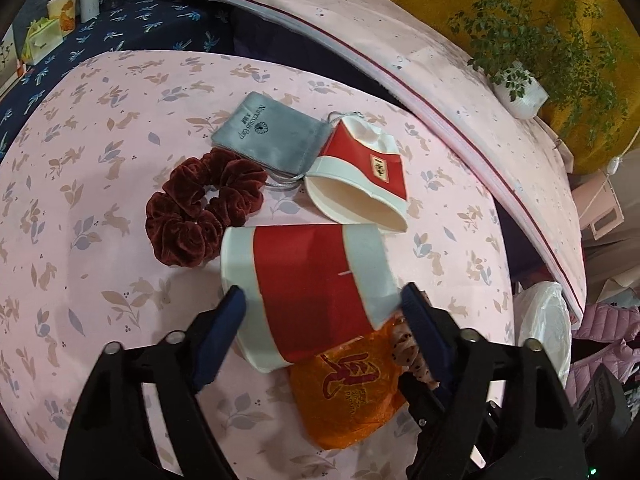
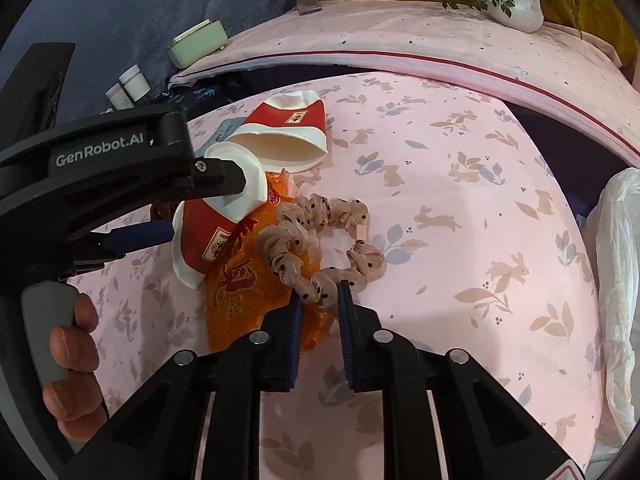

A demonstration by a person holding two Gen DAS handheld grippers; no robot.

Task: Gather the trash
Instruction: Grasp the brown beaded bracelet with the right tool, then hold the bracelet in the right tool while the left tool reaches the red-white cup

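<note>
A crushed red and white paper cup (image 1: 308,292) lies on its side between the fingers of my left gripper (image 1: 320,300), whose jaws are wide open around it. It also shows in the right wrist view (image 2: 208,236). A second crushed cup (image 1: 360,176) lies behind it, also in the right wrist view (image 2: 288,136). An orange wrapper (image 1: 352,392) lies under the near cup, also in the right wrist view (image 2: 248,288). My right gripper (image 2: 320,300) is shut on a beige dotted scrunchie (image 2: 320,240) that lies on the wrapper's edge.
A dark red velvet scrunchie (image 1: 200,212) and a grey pouch (image 1: 272,136) lie left of the cups on the pink rabbit-print cloth (image 1: 100,200). A white plastic bag (image 2: 616,288) sits at the right edge. A potted plant (image 2: 516,0) stands on the pink ledge behind.
</note>
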